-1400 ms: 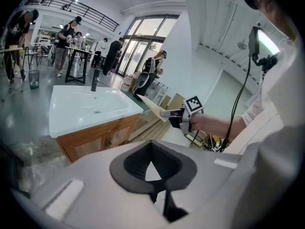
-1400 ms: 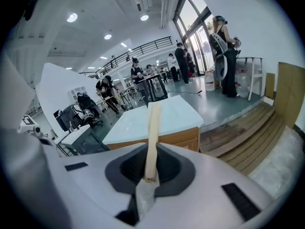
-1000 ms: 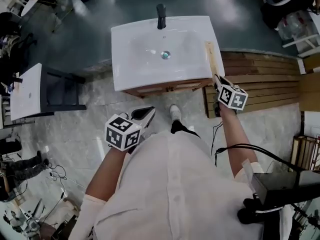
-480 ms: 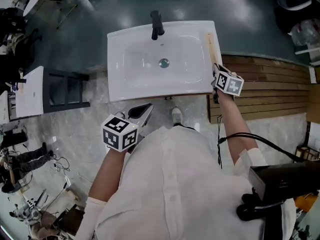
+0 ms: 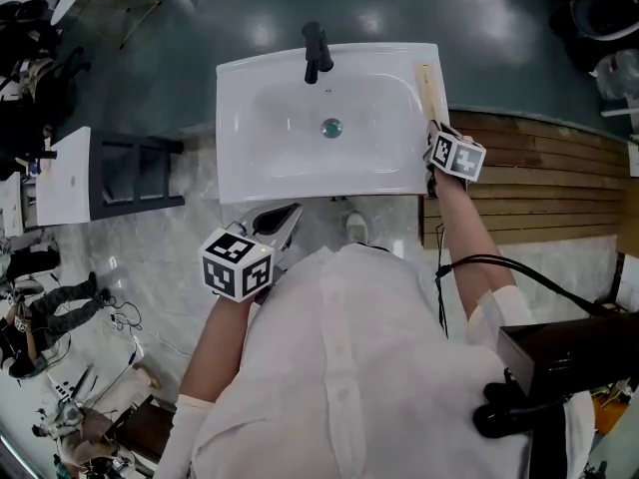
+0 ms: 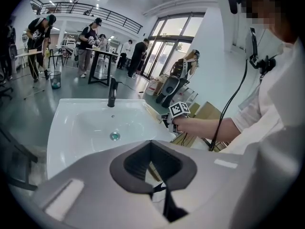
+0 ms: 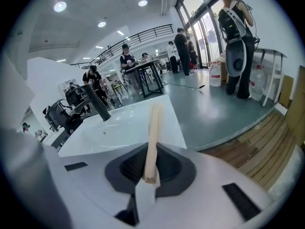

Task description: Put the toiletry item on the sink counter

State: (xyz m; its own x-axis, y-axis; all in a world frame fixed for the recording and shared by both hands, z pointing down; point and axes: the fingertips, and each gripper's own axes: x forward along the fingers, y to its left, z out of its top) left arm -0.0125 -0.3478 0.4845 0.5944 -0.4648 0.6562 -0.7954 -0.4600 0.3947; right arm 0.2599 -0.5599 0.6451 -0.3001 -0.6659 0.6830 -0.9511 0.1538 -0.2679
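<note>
While clamped in the right gripper (image 7: 151, 176), wooden stick (image 7: 153, 128) lengthwise along right sink rim (image 5: 420, 165), tip rearward; left gripper (image 6: 151, 147) closed.

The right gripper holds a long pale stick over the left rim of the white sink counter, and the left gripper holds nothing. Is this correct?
Only the side is wrong. In the head view the right gripper holds the long pale stick over the right rim of the white sink counter, not the left. The left gripper holds nothing, as you say.
</note>
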